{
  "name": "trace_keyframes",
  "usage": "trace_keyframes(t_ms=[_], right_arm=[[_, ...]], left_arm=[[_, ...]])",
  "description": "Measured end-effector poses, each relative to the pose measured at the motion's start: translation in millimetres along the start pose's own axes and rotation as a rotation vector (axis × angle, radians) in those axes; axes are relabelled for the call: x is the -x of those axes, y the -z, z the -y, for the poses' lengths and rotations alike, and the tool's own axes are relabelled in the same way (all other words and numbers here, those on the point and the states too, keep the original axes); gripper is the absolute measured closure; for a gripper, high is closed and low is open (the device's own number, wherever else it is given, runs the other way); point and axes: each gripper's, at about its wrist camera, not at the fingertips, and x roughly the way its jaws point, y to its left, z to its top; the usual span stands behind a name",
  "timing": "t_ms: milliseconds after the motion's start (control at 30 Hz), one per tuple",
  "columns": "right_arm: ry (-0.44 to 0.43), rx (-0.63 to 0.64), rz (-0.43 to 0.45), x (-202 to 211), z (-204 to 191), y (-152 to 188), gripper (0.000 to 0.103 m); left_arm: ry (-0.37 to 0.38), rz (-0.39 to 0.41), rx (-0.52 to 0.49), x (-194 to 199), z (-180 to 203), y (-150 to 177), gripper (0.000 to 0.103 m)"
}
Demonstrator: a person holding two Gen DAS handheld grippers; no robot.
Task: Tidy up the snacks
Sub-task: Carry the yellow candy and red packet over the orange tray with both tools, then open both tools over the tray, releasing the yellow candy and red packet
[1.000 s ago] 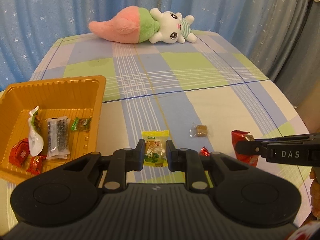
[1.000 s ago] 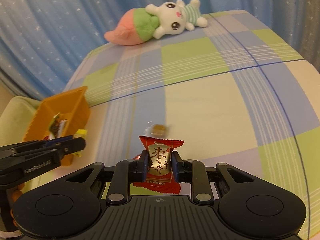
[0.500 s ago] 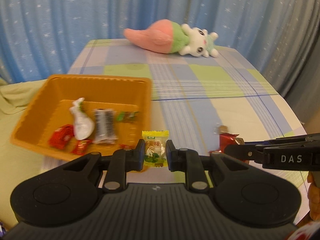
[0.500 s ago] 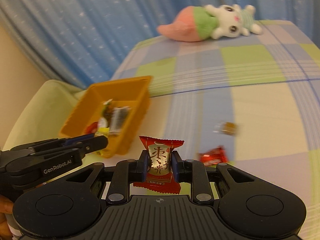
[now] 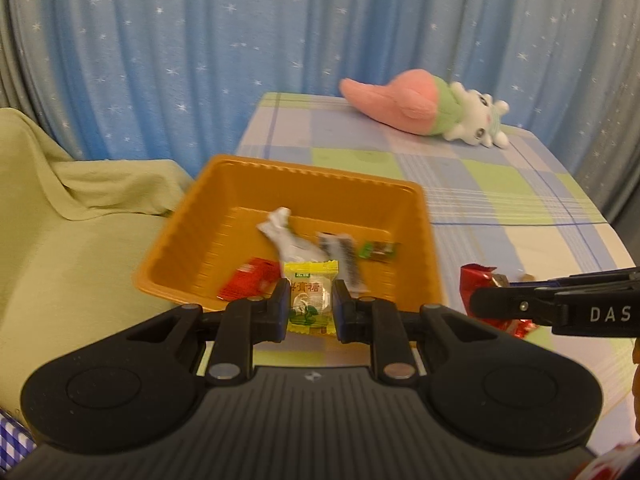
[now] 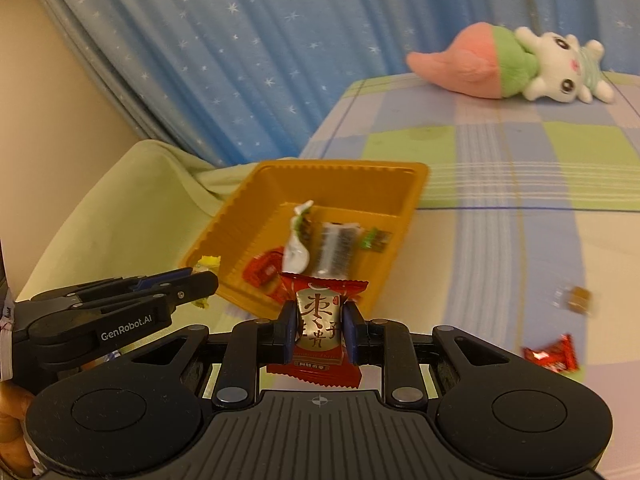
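My left gripper (image 5: 311, 304) is shut on a yellow candy packet (image 5: 311, 300) and holds it above the near rim of the orange tray (image 5: 248, 196). My right gripper (image 6: 319, 330) is shut on a red and gold candy packet (image 6: 318, 324), just right of the tray's (image 6: 256, 184) near corner. The tray holds several snacks: a white wrapper (image 5: 286, 236), a clear dark bar (image 6: 336, 246), a green candy (image 5: 378, 250) and red packets (image 5: 250, 282). The right gripper shows in the left wrist view (image 5: 480, 304), the left gripper in the right wrist view (image 6: 200, 284).
A small brown candy (image 6: 578, 300) and a red candy (image 6: 552, 356) lie on the checked tablecloth (image 6: 500, 152) right of the tray. A plush toy (image 5: 424, 110) lies at the table's far end. A green blanket (image 5: 80, 208) lies left of the tray, with blue curtains behind.
Both grippers have swung left with their packets held, from over the open tablecloth to the near edge of the orange tray. The loose candies stay on the cloth.
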Motion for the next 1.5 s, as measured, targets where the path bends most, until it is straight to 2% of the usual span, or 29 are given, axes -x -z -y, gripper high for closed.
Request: trace_keyframes(t_ms=[300, 600, 1067, 1500], right_arm=[[0.019, 0.027, 0.000, -42, -22, -26, 0.078], [0.076, 0.024, -0.022, -69, -16, -41, 0.078], [0.162, -0.050, -0.028, -77, 14, -49, 0.078], [0.180, -0.065, -0.032, -80, 19, -51, 0.078]], left_arm=[[-0.007, 0.005, -0.023, -22, -36, -21, 0.083], [-0.002, -0.017, -0.068, -66, -50, -46, 0.083], [0.001, -0.104, -0.106, -131, -57, -59, 0.083], [0.003, -0.144, -0.108, -147, -62, -59, 0.083]])
